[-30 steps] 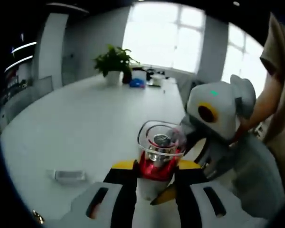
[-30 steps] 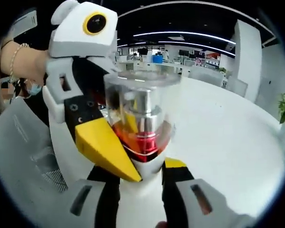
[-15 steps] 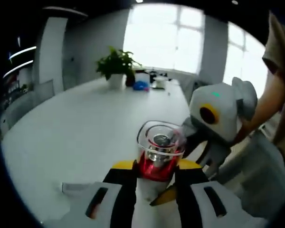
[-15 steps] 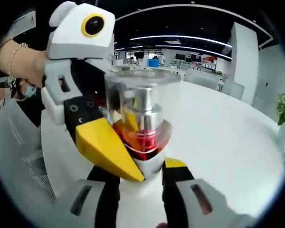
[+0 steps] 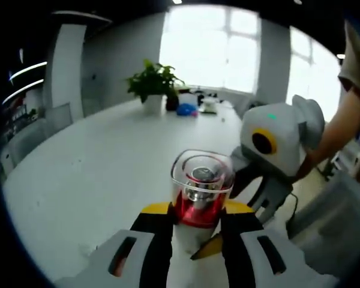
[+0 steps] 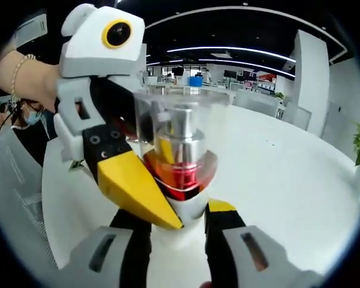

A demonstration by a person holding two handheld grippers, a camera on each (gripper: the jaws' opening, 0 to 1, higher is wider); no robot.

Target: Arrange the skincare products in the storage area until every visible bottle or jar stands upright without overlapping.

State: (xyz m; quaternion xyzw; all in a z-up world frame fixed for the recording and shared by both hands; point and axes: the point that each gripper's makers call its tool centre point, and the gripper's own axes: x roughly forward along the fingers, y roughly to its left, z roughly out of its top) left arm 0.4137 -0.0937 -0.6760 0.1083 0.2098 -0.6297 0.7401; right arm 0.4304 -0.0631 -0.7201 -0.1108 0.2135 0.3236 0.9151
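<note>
I have one bottle point(image 5: 199, 198), red with a clear cap and a silver pump, pinched by both grippers at once above the white surface point(image 5: 102, 168). My left gripper point(image 5: 195, 231) clamps its white lower body, jaws pressed against either side. My right gripper point(image 6: 179, 231) grips the same bottle point(image 6: 179, 162) from the other side, its yellow-tipped jaws closed on the base. A potted plant point(image 5: 155, 84) stands at the surface's far end, well apart.
</note>
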